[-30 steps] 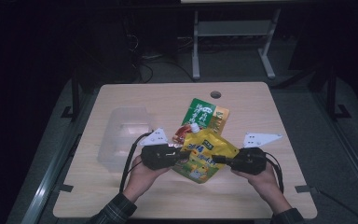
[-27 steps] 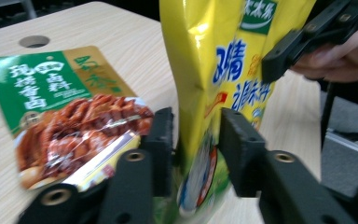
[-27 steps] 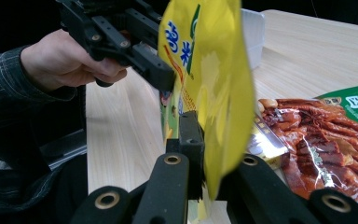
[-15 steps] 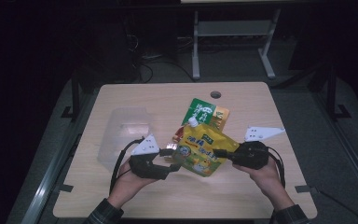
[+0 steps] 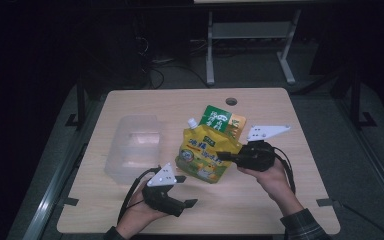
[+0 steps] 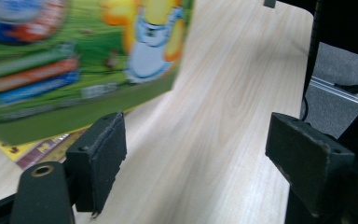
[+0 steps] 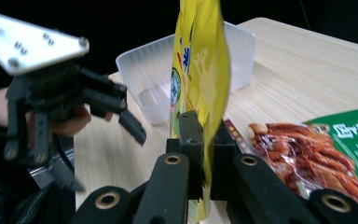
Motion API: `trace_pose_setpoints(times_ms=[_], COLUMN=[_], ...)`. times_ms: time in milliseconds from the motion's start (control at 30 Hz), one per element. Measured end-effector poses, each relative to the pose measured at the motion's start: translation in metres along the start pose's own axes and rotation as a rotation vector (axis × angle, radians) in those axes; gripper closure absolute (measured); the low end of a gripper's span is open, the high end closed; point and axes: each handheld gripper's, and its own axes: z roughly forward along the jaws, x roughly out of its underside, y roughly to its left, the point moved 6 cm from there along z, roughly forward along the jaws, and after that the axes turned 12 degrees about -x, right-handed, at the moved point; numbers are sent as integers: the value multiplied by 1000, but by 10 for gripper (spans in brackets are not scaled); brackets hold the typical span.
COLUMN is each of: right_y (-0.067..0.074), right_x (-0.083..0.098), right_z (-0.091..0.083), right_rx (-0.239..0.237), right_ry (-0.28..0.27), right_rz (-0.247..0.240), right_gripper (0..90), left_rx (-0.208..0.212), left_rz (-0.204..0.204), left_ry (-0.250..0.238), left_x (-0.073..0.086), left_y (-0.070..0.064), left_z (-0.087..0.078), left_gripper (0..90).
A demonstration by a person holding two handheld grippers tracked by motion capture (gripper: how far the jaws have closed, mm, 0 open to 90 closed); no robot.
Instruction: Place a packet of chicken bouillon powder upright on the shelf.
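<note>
While the right hand (image 5: 272,172) reaches in from five o'clock with its forearm angled toward eleven, the right gripper (image 5: 226,156) lies roughly level, its fingers (image 7: 190,140) clamped narrow on the edge of the yellow spout pouch (image 5: 205,155). That pouch hangs lifted over the desk (image 5: 280,210) near its centre, long axis running from its white cap at eleven o'clock down to its base at five. Beneath and beyond it, at one o'clock, lies the green snack packet (image 5: 225,120). Down at seven o'clock the left gripper (image 5: 185,191) points toward three; its fingers (image 6: 98,158) have just been opening and stand wide, nothing between them. A clear plastic tub (image 5: 132,147) sits at nine o'clock.
</note>
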Motion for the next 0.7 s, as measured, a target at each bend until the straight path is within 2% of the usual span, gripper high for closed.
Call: trace_pose_setpoints(times_ms=[133,167,267,467,500,533,667,700], right_y=[1,0,1,1,2,2,6,5], right_x=[-9,-15,-20,-42,-49,-49,-64,-67], right_z=[13,19,25,44,52,52,72,76], right_rx=[-2,-3,-5,-14,-24,-24,-47,-51], right_ry=[15,20,28,43,46,46,64,68], right_rz=[-2,-10,-7,-41,-48,-48,-70,-82], right_gripper=[878,877,877,878,878,878,878,878], left_rx=[-4,-1,0,11,15,15,17,17], left_rz=[18,37,40,70,76,76,67,85], left_ry=[3,1,-5,14,20,20,20,26], left_x=[5,7,7,12,14,14,16,18], left_y=[-6,-9,-12,-19,-20,-20,-22,-20], left_z=[4,6,9,17,19,19,21,22], left_gripper=[148,140,137,138,137,137,138,138])
